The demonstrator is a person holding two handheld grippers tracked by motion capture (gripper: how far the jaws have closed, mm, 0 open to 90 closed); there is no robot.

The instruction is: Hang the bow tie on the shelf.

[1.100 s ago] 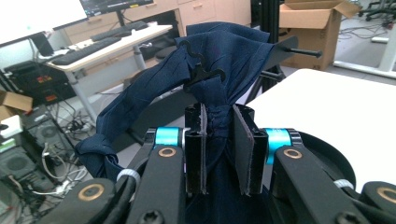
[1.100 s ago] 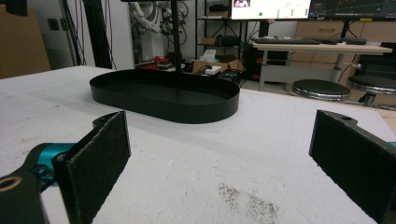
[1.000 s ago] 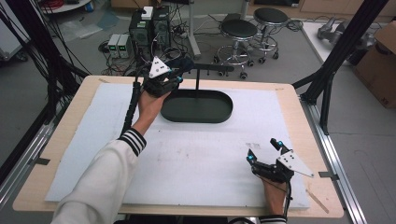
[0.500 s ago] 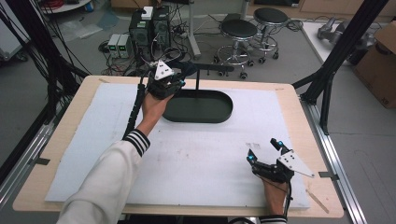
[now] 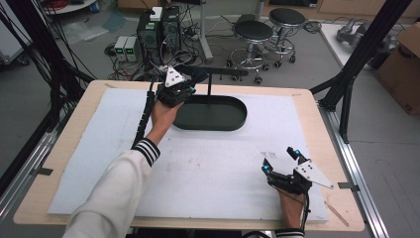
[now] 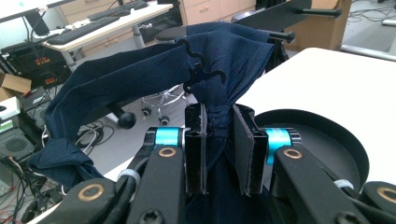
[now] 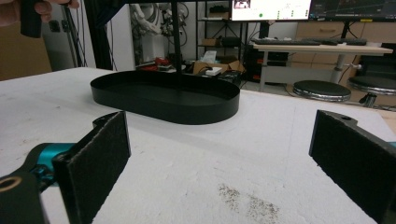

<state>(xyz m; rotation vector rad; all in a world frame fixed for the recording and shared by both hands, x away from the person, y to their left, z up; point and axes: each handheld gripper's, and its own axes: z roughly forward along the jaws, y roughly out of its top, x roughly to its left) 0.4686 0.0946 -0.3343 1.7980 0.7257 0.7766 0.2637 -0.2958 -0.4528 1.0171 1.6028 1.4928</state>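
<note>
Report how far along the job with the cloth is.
Done: the left gripper is shut on the navy cloth and holds it up at the stand's bar, above the black tray. In hand: the cloth lies partly draped over the bar's pegs. Left: probably settling it and letting go. The right gripper rests open on the table.

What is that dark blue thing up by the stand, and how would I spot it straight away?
Start at the black oval tray at the far side of the white table mat, with a thin black stand rising from it. Beside the stand's crossbar, the left gripper pinches a navy cloth that drapes over the bar. It is the only soft, blue, folded thing there; everything near it is rigid and black.
</note>
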